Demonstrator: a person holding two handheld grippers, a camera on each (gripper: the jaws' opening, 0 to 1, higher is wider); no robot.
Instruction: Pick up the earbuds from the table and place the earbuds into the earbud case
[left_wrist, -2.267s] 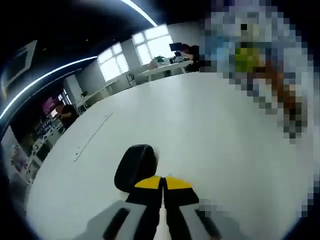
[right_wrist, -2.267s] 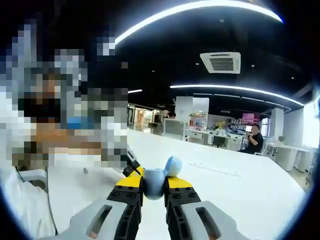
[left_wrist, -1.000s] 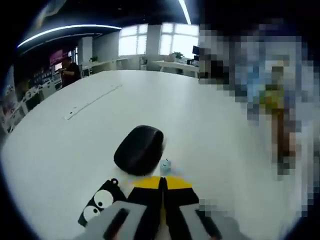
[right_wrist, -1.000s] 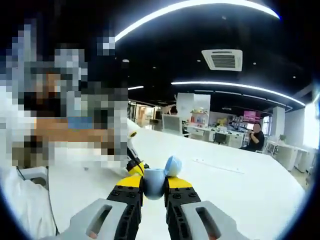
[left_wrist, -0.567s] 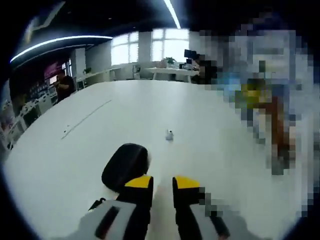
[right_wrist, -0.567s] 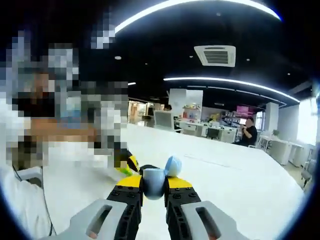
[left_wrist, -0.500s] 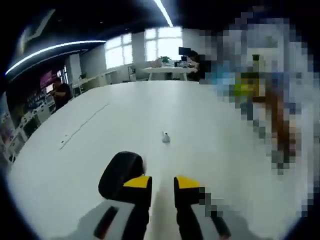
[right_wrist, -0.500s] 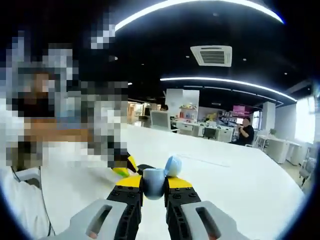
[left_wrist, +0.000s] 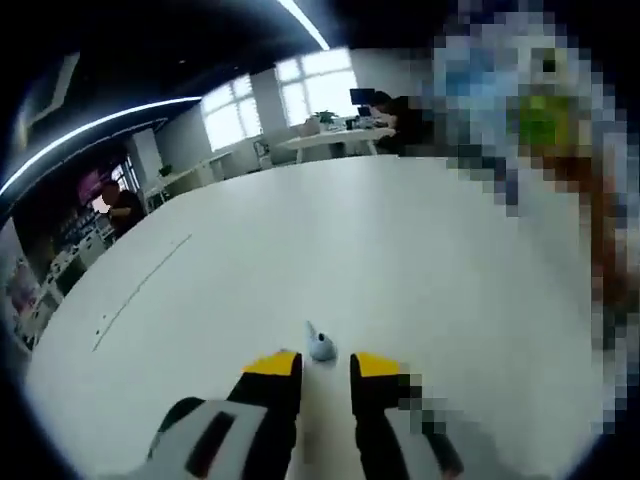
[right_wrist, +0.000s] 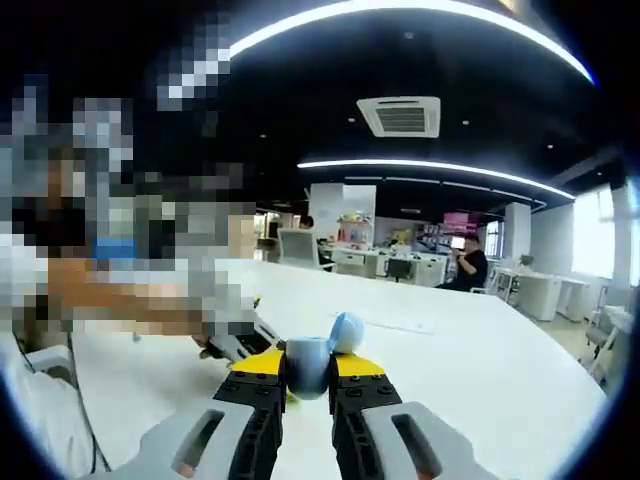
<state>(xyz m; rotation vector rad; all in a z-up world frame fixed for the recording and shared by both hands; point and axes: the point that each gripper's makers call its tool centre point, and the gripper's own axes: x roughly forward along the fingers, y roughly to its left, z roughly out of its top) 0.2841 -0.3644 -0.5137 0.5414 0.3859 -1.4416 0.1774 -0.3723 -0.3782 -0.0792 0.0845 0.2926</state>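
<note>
A small pale blue earbud (left_wrist: 320, 346) lies on the white table (left_wrist: 400, 250), just ahead of my left gripper (left_wrist: 325, 366) and in line with the gap between its yellow-tipped jaws, which stand open. In the right gripper view, my right gripper (right_wrist: 308, 378) is shut on a pale blue earbud case (right_wrist: 306, 358) held up above the table. The case's round lid (right_wrist: 347, 328) is flipped open at its upper right. The left gripper (right_wrist: 243, 345) shows low at the left of that view, partly under mosaic.
A black oval object (left_wrist: 178, 412) sits at the lower left, partly hidden by my left gripper. A person (left_wrist: 113, 207) stands far left by shelves; another person (right_wrist: 469, 266) stands beyond the table. Desks line the window wall (left_wrist: 330, 135).
My left gripper went from shut to open and has closed in on the earbud, which now sits right at its tips; the black object slid to the lower left. The right gripper still grips the case.
</note>
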